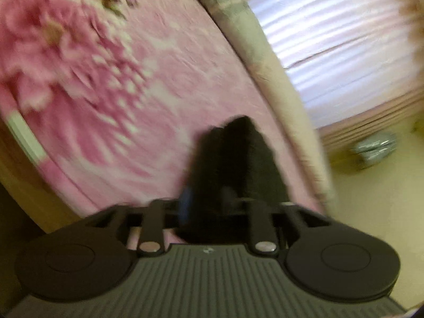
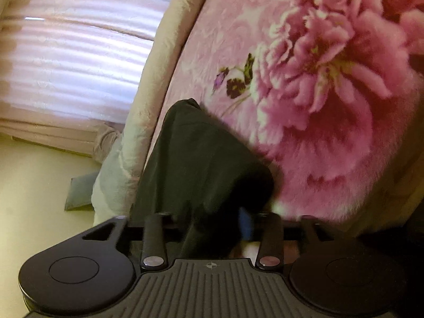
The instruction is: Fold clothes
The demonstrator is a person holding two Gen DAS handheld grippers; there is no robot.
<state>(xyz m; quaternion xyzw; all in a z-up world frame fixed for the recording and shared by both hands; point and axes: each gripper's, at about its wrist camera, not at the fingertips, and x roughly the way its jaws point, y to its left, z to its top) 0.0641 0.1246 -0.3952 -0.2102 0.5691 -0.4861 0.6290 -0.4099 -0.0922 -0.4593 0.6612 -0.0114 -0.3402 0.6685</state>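
Note:
A dark, near-black garment [image 1: 235, 159] hangs from my left gripper [image 1: 209, 206], which is shut on its upper edge; the cloth covers the fingers apart from a blue pad. The view is blurred. In the right wrist view the same dark garment [image 2: 201, 159] drapes over my right gripper [image 2: 225, 228], which is shut on it, with a blue pad showing at the right. Both grippers hold the garment up above a pink bed cover printed with a large flower [image 2: 318, 66], also in the left wrist view [image 1: 119, 79].
The bed's cream padded edge [image 1: 278, 79] runs beside the garment. Beyond it are pale pleated curtains [image 2: 74, 53] and a yellowish floor [image 2: 39, 185]. A grey bag-like object [image 1: 376, 148] and a grey cushion [image 2: 79, 193] lie on the floor.

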